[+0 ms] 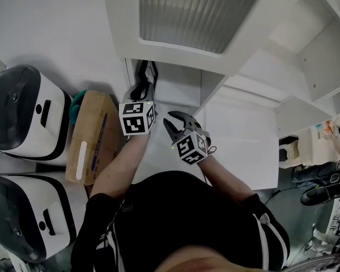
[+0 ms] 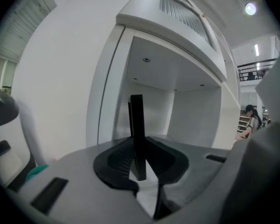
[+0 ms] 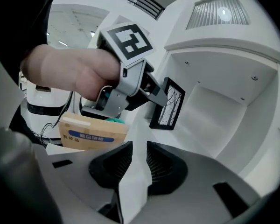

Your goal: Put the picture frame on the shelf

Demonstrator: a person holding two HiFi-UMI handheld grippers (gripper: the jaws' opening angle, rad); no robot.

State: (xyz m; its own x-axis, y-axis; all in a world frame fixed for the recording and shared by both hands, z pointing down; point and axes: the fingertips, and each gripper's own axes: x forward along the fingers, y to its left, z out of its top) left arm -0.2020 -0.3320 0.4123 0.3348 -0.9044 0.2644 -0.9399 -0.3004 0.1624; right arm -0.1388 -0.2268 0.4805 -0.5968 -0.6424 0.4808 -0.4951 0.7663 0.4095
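We pinch the thin black picture frame (image 2: 137,125) in our left gripper (image 2: 139,158), with the right gripper (image 3: 134,164) spread and empty; next, we should stand it on the white shelf (image 2: 191,120) at twelve o'clock.

We log a cardboard box (image 1: 90,137) on the floor, a teal item (image 1: 75,111) at its far end. A white dark-lidded machine (image 1: 24,115) and a second one (image 1: 22,214) stand beside it.

Black short-sleeved shirt (image 1: 181,220), white stripes. Left gripper (image 1: 144,81), right gripper (image 1: 178,121): grey bodies, black jaws, black-white marker cubes.
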